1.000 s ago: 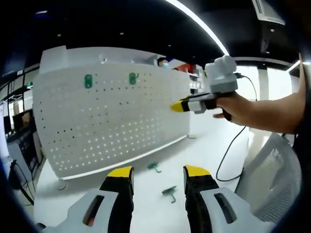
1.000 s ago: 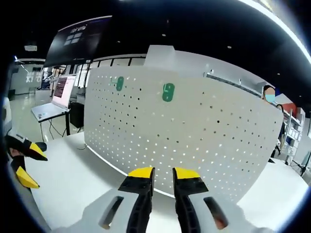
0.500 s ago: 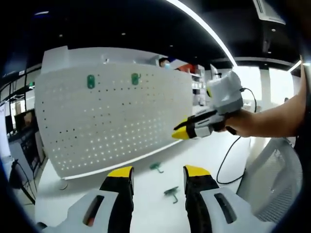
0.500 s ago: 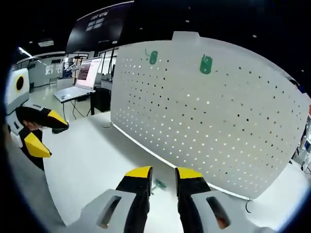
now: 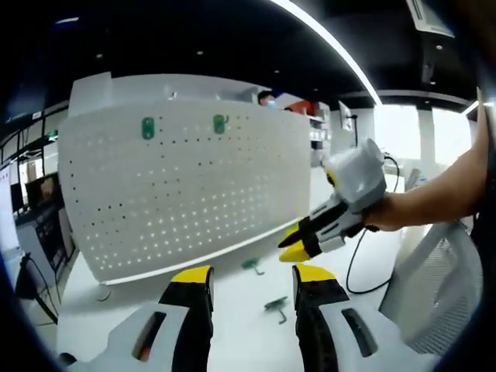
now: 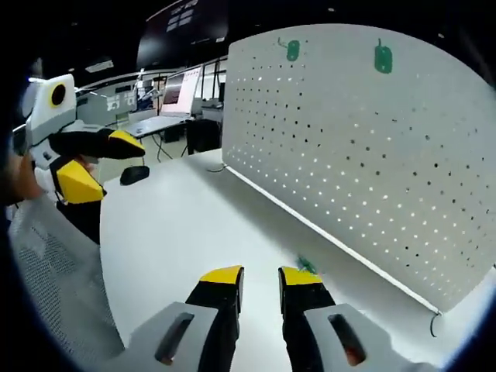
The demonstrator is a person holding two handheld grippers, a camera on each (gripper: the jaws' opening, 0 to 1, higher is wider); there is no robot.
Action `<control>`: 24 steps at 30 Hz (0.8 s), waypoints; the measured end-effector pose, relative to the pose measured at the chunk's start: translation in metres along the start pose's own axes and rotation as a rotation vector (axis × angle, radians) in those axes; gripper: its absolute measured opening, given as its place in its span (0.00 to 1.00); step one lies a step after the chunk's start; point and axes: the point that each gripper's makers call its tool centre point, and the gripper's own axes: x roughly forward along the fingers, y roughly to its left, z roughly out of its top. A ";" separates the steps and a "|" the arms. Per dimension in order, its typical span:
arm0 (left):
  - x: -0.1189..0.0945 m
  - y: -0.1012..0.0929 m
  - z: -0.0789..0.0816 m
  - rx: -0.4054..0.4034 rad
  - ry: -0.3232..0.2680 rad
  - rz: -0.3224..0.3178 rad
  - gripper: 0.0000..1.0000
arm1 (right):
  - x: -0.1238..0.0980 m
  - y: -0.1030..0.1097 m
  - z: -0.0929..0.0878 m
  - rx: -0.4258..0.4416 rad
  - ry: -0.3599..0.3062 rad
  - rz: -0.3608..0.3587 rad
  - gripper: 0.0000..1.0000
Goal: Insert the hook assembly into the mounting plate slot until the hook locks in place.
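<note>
The white perforated mounting plate [image 5: 186,194] stands upright on the white table, with two green hooks [image 5: 147,128] [image 5: 220,123] hung near its top edge. Two loose green hooks [image 5: 249,266] [image 5: 274,307] lie on the table in front of it. My left gripper [image 5: 252,275] is open and empty, hovering short of them. My right gripper [image 5: 293,242] comes in from the right, held low over the table. In the right gripper view its jaws [image 6: 261,276] stand narrowly open and empty, with one loose hook [image 6: 306,265] just past the right tip. The plate [image 6: 372,170] rises on the right.
A grey mesh chair [image 5: 434,287] stands at the right, with a black cable [image 5: 358,263] trailing on the table [image 5: 232,318]. The left gripper [image 6: 97,163], jaws wide apart, shows at the left of the right gripper view, near a small dark object [image 6: 139,174]. Desks and a laptop [image 6: 180,91] lie behind.
My right gripper has dropped from beside the plate's upper edge to just above the table, tilting down until a loose hook appears by its tips. The left gripper has barely moved.
</note>
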 end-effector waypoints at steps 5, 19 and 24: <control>0.000 0.001 -0.001 -0.001 0.003 0.006 0.42 | 0.014 0.015 -0.011 -0.017 0.039 0.047 0.17; 0.000 0.002 -0.003 -0.002 0.010 0.008 0.42 | 0.039 0.041 -0.038 -0.068 0.136 0.136 0.12; 0.001 0.001 -0.004 -0.001 0.016 0.003 0.41 | 0.044 0.045 -0.042 -0.090 0.154 0.158 0.10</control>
